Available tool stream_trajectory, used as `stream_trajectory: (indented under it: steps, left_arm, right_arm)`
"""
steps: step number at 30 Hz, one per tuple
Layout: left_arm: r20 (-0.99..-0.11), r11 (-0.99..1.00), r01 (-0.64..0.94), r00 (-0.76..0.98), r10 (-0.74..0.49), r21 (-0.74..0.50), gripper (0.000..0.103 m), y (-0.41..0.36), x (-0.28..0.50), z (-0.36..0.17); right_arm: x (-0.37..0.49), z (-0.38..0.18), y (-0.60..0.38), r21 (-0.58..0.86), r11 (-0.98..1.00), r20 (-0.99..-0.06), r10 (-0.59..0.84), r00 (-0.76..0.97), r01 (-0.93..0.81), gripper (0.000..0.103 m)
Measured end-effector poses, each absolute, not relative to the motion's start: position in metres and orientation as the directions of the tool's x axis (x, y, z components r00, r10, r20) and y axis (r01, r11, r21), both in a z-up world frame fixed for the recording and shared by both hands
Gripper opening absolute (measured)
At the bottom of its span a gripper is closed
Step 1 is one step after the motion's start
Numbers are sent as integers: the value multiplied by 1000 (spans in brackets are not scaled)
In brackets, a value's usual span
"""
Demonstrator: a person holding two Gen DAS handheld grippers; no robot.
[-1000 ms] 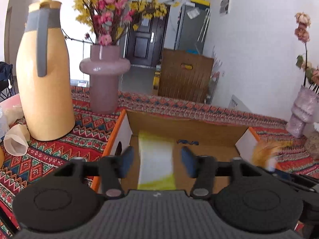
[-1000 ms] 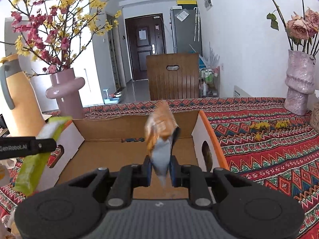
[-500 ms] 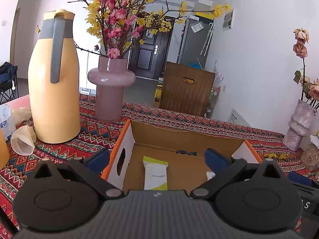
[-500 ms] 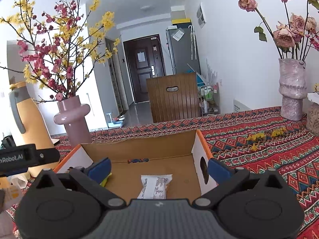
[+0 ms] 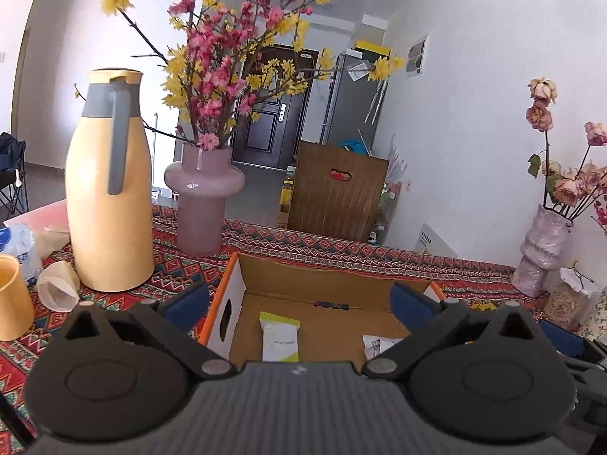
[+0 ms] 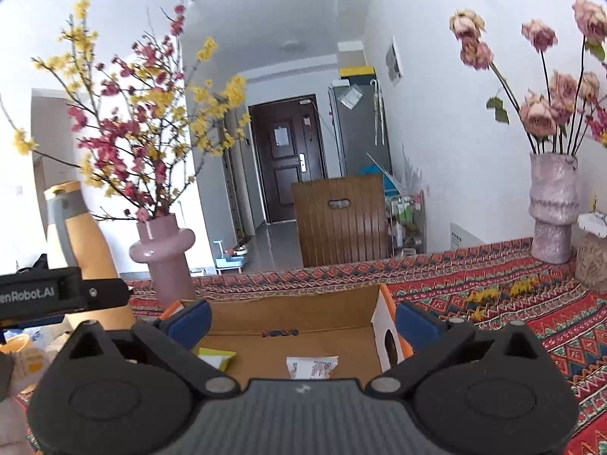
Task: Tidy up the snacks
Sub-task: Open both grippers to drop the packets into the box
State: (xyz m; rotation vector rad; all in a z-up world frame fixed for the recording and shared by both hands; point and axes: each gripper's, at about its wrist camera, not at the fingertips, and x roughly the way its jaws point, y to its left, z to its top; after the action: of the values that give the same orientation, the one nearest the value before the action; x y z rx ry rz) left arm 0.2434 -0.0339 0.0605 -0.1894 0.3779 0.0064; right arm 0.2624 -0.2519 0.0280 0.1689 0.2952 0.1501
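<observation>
Snack packets, a green-edged one (image 5: 280, 337) and a white one (image 6: 311, 366), lie in the cardboard box (image 5: 315, 276) ahead of my grippers. Left gripper (image 5: 299, 303) and right gripper (image 6: 301, 316) are both spread wide, holding nothing.

Box (image 5: 322, 280) at lower centre of frame, on surface (image 5: 341, 250). Two snack packets inside: one (image 5: 280, 335) left of centre, other (image 5: 381, 345) to its right, apart. Jug (image 5: 108, 204) at left, vase (image 5: 203, 199) just right of it, behind box. Second vase (image 5: 542, 246) at far right. Chair (image 5: 337, 193) behind surface.
</observation>
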Motion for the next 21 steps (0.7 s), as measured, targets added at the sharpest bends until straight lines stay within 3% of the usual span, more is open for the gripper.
stream_trajectory:
  steps: [21]
  left_arm:
    - [-411, 985, -46, 911, -26, -166, 103, 5, 121, 41]
  right_arm:
    - [136, 13, -233, 182, 965, -326, 241, 914, -189, 103]
